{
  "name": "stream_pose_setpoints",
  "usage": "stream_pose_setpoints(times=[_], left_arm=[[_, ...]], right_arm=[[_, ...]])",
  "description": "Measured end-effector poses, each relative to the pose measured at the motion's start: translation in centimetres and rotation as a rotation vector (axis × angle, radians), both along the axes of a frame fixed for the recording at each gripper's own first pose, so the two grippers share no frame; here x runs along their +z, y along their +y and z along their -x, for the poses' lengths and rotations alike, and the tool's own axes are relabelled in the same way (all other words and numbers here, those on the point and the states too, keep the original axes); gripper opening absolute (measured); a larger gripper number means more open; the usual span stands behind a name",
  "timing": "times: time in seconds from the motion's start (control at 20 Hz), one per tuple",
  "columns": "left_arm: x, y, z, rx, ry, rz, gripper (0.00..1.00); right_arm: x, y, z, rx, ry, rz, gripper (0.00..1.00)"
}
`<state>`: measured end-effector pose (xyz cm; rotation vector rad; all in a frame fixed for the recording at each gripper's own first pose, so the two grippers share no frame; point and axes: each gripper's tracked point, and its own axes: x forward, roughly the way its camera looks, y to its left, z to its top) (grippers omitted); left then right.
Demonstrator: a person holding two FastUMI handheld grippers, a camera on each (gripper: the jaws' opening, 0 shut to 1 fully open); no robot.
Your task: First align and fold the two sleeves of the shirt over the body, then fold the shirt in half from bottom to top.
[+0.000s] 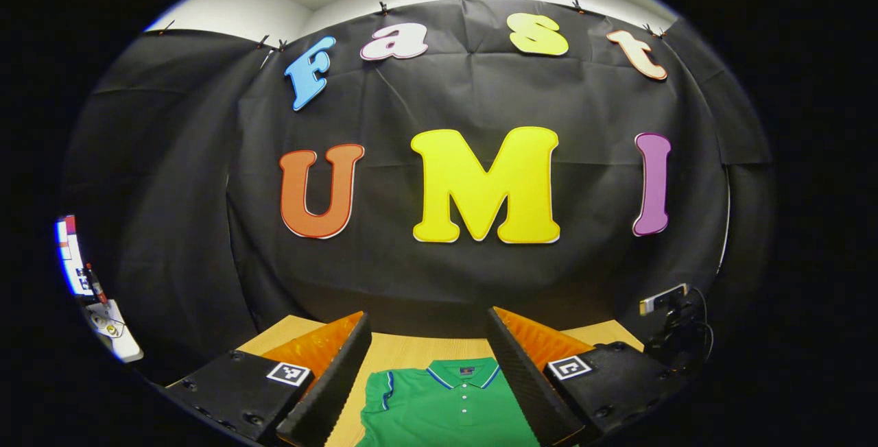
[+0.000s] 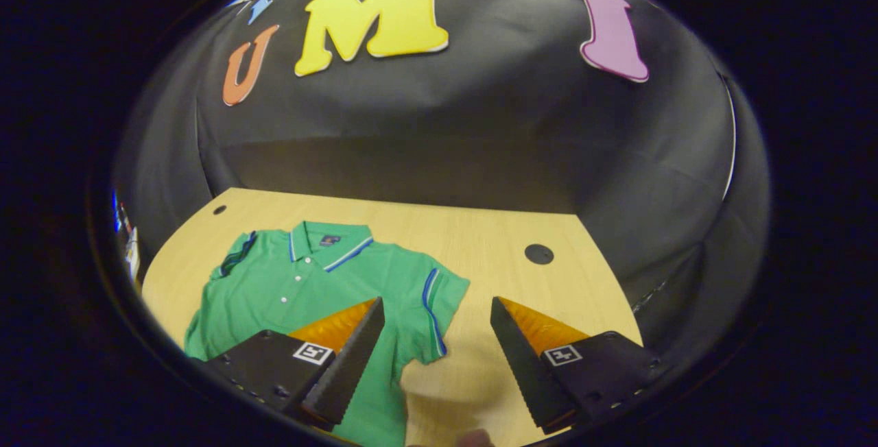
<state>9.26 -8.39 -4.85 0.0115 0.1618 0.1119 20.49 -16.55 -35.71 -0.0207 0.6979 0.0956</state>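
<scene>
Shirt (image 2: 309,282) lies flat on the table (image 2: 480,241), sleeves unfolded, so nothing's done; left gripper (image 1: 429,371) and right gripper (image 2: 435,358) hover above it, fingers wide.

No legible text — shirt (image 2: 322,282) label, finger tags unreadable

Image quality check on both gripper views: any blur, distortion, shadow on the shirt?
Left gripper view: sharp, strong fisheye bending; green polo shirt evenly lit between the open tongs. Right gripper view: sharp too, wooden table edge curves; soft shadow on the table near the tongs, no glare.
</scene>
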Motion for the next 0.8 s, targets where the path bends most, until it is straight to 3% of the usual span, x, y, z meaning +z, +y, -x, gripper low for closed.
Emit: stream_pose_setpoints(times=[0.25,0.35,0.4,0.5,0.55,0.6,0.7,0.8], left_arm=[[-1.0,-0.3,-0.6,0.031,0.032,-0.017,1.00],[-1.6,-0.4,-0.4,0.036,0.063,-0.020,1.00],[-1.8,-0.4,-0.2,0.038,0.071,-0.020,1.00],[-1.7,-0.2,-0.2,0.044,0.081,-0.030,1.00],[-1.7,-0.1,-0.1,0.044,0.083,-0.038,1.00],[-1.6,0.0,-0.2,0.045,0.084,-0.045,1.00],[-1.9,0.2,-0.2,0.047,0.088,-0.042,1.00],[-2.3,0.3,-0.3,0.049,0.098,-0.032,1.00]], right_arm=[[-6.0,-0.1,-1.1,0.023,0.123,-0.020,0.95],[-7.7,-0.1,-1.2,0.022,0.166,-0.035,0.82],[-8.4,0.1,-1.1,0.025,0.181,-0.041,0.81],[-9.2,0.0,-1.3,0.027,0.205,-0.034,0.70],[-9.6,0.1,-1.2,0.034,0.217,-0.035,0.54],[-9.4,0.2,-1.3,0.038,0.213,-0.039,0.47],[-9.5,0.6,-1.4,0.046,0.223,-0.039,0.40],[-9.6,0.6,-1.8,0.042,0.230,-0.036,0.15]])
